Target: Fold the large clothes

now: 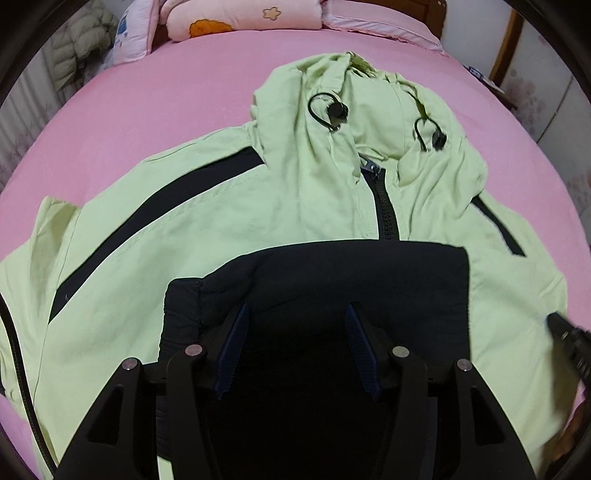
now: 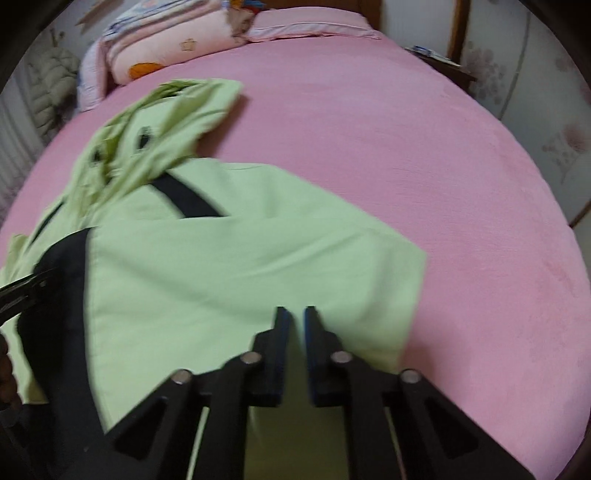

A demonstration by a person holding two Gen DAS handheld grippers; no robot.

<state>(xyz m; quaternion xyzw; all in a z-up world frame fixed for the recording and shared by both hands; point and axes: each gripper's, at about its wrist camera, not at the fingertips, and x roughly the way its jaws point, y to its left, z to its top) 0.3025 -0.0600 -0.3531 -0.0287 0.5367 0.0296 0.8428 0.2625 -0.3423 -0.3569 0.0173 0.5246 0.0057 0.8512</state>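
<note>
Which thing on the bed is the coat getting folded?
Find the big pink bed. The jacket lies spread across its middle, hood toward the pillows. It is the only light green thing there, with black stripes and a black zip.

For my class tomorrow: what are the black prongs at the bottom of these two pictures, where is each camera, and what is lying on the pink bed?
The prongs are two-finger grippers that a person holds, one in each hand. Each carries a wide-angle camera looking along its fingers, so each picture is one hand's view. On the pink bed lies a light green hooded jacket with black stripes and a zip; its black lower part is folded up over the front. The left gripper is open above that black part, holding nothing. The right gripper has its fingers close together over the green cloth; whether they pinch it is unclear. Pillows sit at the far end.
</note>
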